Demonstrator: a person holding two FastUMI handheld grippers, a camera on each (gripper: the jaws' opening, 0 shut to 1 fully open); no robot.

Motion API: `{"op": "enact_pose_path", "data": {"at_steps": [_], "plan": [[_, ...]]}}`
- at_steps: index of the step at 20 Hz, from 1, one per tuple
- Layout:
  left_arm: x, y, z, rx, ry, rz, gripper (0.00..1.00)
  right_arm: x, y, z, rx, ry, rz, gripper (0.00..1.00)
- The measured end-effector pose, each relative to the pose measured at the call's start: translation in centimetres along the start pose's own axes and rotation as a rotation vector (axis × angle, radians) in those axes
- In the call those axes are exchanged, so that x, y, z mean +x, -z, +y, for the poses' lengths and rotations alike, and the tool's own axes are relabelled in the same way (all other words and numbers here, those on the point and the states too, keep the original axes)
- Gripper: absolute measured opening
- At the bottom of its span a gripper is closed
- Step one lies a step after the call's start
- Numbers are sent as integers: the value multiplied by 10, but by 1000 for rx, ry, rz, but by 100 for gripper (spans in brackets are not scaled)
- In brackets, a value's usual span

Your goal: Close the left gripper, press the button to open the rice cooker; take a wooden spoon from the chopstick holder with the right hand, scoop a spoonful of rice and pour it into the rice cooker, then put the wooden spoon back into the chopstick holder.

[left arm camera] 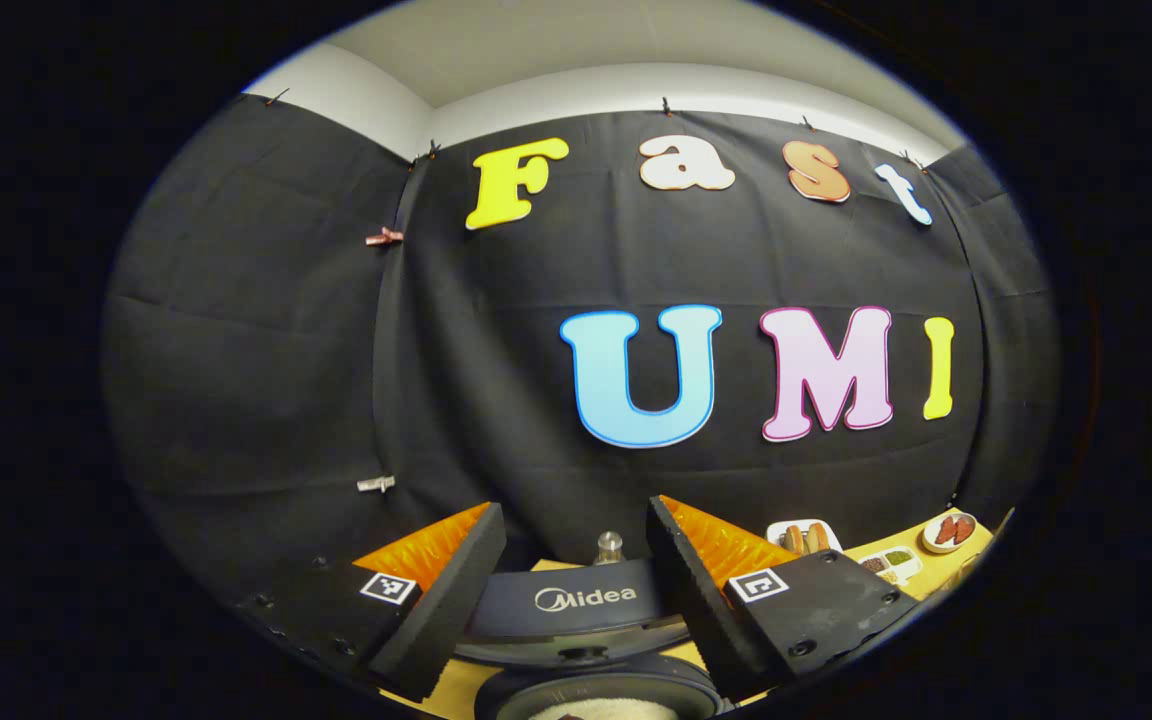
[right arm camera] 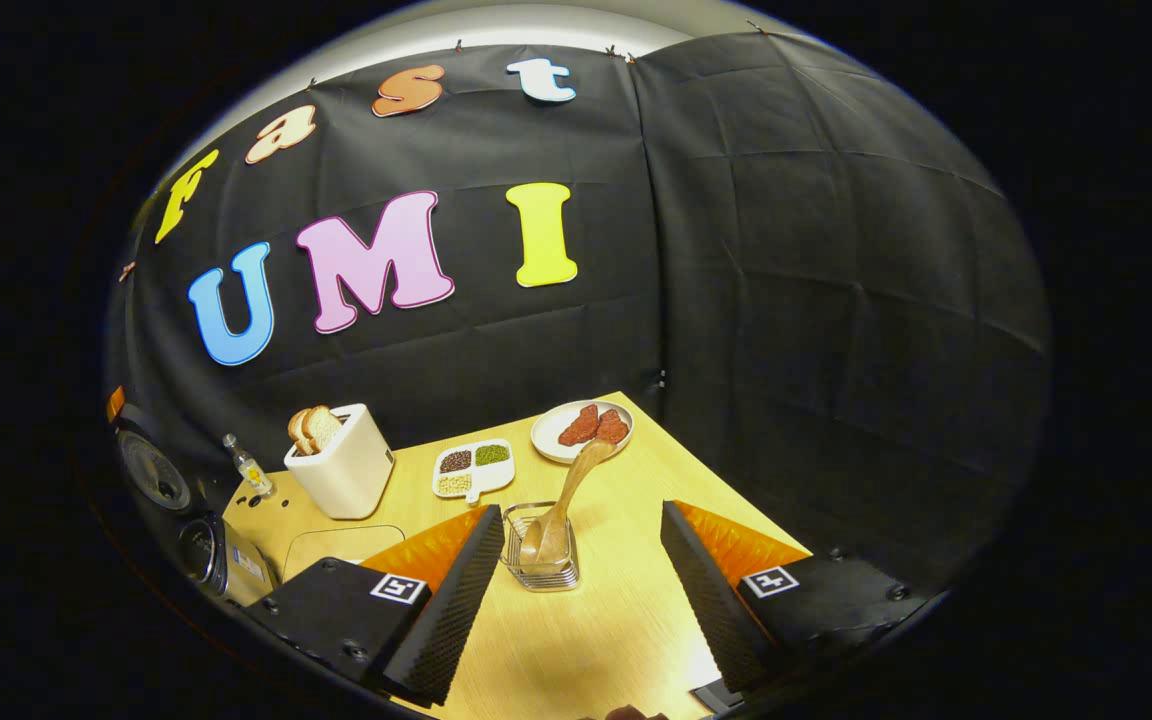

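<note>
The rice cooker (left arm camera: 576,610) stands right before my left gripper (left arm camera: 576,520) with its dark lid (left arm camera: 586,598) raised and white rice (left arm camera: 601,708) visible in the pot below. The left gripper's fingers stand wide apart with nothing between them. In the right gripper view, a wooden spoon (right arm camera: 566,500) leans to the right in a clear chopstick holder (right arm camera: 539,572) on the yellow table (right arm camera: 616,620). My right gripper (right arm camera: 581,515) is open, with the holder between and just beyond its fingertips, not touching it. The open cooker (right arm camera: 176,510) sits at that view's left edge.
At the back of the table stand a white toaster (right arm camera: 341,470) with bread, a small bottle (right arm camera: 248,465), a divided dish (right arm camera: 474,468) of beans and a plate (right arm camera: 581,428) of red slices. The black cloth wall rises close behind them.
</note>
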State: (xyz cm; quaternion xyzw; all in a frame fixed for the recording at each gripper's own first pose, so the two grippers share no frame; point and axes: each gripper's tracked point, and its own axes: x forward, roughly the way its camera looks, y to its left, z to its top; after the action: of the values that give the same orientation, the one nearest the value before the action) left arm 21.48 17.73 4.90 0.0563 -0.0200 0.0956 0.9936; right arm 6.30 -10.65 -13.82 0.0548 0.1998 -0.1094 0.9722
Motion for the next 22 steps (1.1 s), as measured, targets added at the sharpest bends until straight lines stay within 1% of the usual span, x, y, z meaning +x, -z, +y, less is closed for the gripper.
{"op": "enact_pose_path", "data": {"at_steps": [5,8,10,12,14,16,20,22], "plan": [[-56,40,-10,-64,-23,196,99,11,6,16,-43,-51,8,99],[-88,71,-17,-75,-53,291,99,18,14,22,-60,-86,24,99],[-107,97,-21,-70,-69,341,99,16,22,16,-55,-101,43,99],[-123,128,-24,-92,-81,392,99,17,29,13,-49,-103,60,99],[-135,154,-28,-109,-81,414,99,22,30,11,-46,-102,65,99],[-144,173,-32,-108,-74,407,99,23,32,9,-50,-111,75,99],[-149,183,-35,-48,-65,353,99,25,29,5,-68,-116,65,99],[-149,194,-36,-42,-76,367,99,24,31,5,-83,-126,64,99]]}}
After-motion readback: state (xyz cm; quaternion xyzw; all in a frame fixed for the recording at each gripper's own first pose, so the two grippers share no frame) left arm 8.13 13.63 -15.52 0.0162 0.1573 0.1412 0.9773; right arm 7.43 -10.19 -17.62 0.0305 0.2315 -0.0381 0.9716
